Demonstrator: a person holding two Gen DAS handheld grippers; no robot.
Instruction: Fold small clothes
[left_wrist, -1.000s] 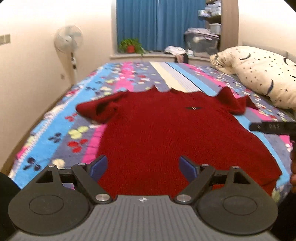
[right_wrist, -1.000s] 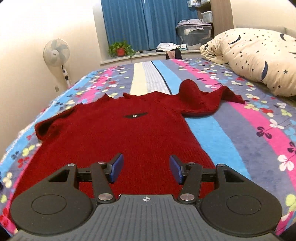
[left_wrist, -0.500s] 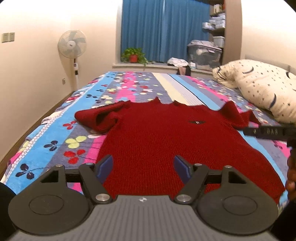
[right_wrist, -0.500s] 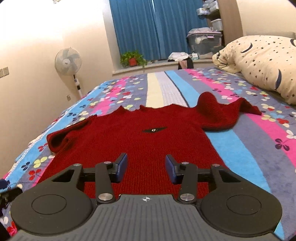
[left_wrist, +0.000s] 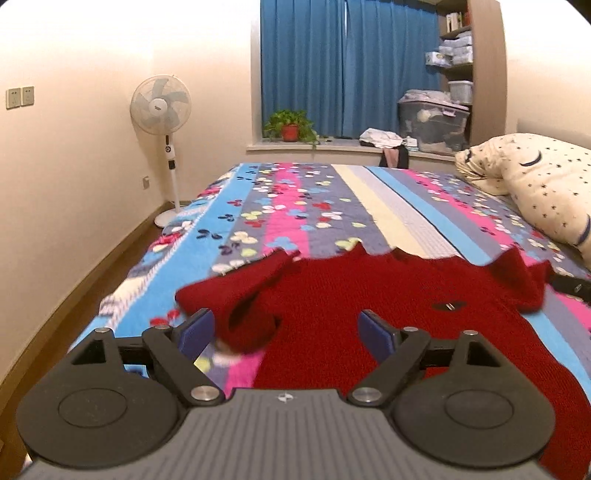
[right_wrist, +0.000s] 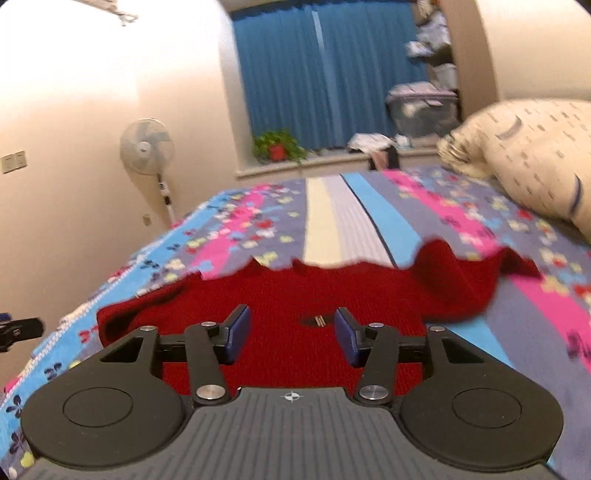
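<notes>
A dark red knitted sweater (left_wrist: 388, 306) lies flat on the bed, neck toward the far end, with a small dark label on its chest. Its left sleeve (left_wrist: 236, 299) is bunched just beyond my left gripper (left_wrist: 284, 330), which is open and empty, low over the sweater's left side. In the right wrist view the sweater (right_wrist: 291, 295) lies ahead and its right sleeve (right_wrist: 461, 284) is bunched at the right. My right gripper (right_wrist: 291, 334) is open and empty over the chest, near the label (right_wrist: 317, 320).
The bed (left_wrist: 332, 206) has a striped floral blanket. A starry pillow (left_wrist: 543, 184) lies at the right. A standing fan (left_wrist: 162, 107) is by the left wall. A potted plant (left_wrist: 290, 127) and storage boxes (left_wrist: 432, 122) sit on the window ledge before blue curtains.
Both grippers have moved forward over the sweater, toward the sleeves and neck, and tilted up. The left one has shifted toward the left sleeve. Both stay open.
</notes>
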